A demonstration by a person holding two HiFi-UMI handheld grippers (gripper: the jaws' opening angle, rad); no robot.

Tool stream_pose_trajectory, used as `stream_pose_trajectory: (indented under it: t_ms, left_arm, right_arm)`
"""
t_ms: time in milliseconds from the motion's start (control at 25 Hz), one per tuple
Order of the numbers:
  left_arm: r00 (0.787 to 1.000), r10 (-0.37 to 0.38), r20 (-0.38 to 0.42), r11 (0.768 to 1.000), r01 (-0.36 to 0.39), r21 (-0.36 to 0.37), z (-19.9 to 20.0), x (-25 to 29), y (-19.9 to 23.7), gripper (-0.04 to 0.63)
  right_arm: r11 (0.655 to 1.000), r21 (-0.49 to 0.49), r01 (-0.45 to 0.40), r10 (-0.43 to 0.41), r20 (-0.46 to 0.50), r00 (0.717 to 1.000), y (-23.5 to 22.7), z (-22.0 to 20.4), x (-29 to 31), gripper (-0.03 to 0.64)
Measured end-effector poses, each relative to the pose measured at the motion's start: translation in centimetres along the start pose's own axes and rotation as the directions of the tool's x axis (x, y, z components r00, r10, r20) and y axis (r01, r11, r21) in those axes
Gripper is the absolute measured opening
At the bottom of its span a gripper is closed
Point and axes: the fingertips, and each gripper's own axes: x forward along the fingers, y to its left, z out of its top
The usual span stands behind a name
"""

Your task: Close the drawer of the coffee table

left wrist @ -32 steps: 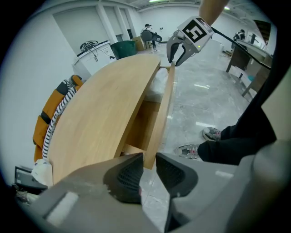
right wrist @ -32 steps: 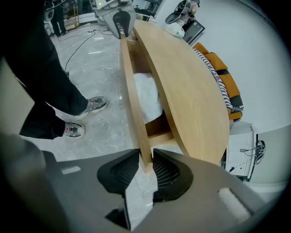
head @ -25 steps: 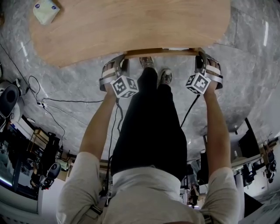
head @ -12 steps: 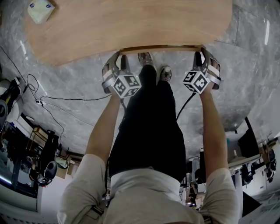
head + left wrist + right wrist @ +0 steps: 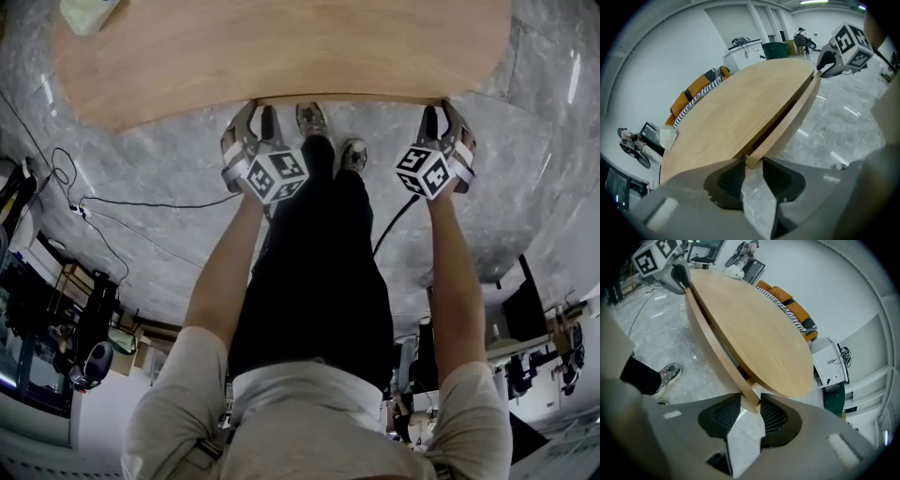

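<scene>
The coffee table's oval wooden top (image 5: 281,47) fills the upper head view. Its drawer front (image 5: 347,98) lies almost level with the near edge; a dark slit still shows above it (image 5: 787,110). My left gripper (image 5: 255,127) is at the drawer front's left end and my right gripper (image 5: 441,127) at its right end. In the left gripper view that end of the panel sits between the fingertips of the left gripper (image 5: 753,164). The right gripper (image 5: 750,401) straddles the other end (image 5: 712,348). Both pairs of jaws have just been opening and stand open around the panel.
The person's black-trousered legs and shoes (image 5: 314,120) stand between the grippers, close under the table edge. A cable (image 5: 141,202) runs over the grey marble floor at the left. A tissue box (image 5: 84,11) sits on the far left of the top. An orange sofa (image 5: 693,91) stands beyond.
The drawer front has slid in under the top, so the strip of drawer showing has shrunk to a thin line. Both grippers followed it towards the table and rolled; their jaws spread wider.
</scene>
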Motion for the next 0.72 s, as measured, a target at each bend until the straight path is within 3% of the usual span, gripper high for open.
stream_pose_trajectory:
  t_ms: [200, 440, 560, 720]
  left_arm:
    - [0.999, 0.043, -0.002, 0.991, -0.043, -0.125, 0.1, 0.3, 0.9, 0.141]
    - [0.997, 0.056, -0.058, 0.948, -0.071, -0.309, 0.1, 0.5, 0.9, 0.14]
    - [0.996, 0.021, -0.087, 0.899, -0.057, -0.435, -0.1, 0.4, 0.6, 0.14]
    - [0.993, -0.023, -0.118, 0.788, -0.055, -0.614, -0.4, 0.6, 0.5, 0.137]
  right_arm:
    - [0.993, 0.118, 0.014, -0.016, 0.013, 1.0, -0.4, 0.7, 0.4, 0.138]
    - [0.959, 0.281, 0.023, -0.03, 0.02, 0.999, -0.9, 0.5, 0.6, 0.149]
    - [0.915, 0.402, 0.022, -0.025, 0.002, 1.0, -1.0, 0.1, 0.5, 0.155]
    - [0.822, 0.569, 0.02, -0.011, -0.019, 1.0, -0.9, -0.3, 0.7, 0.164]
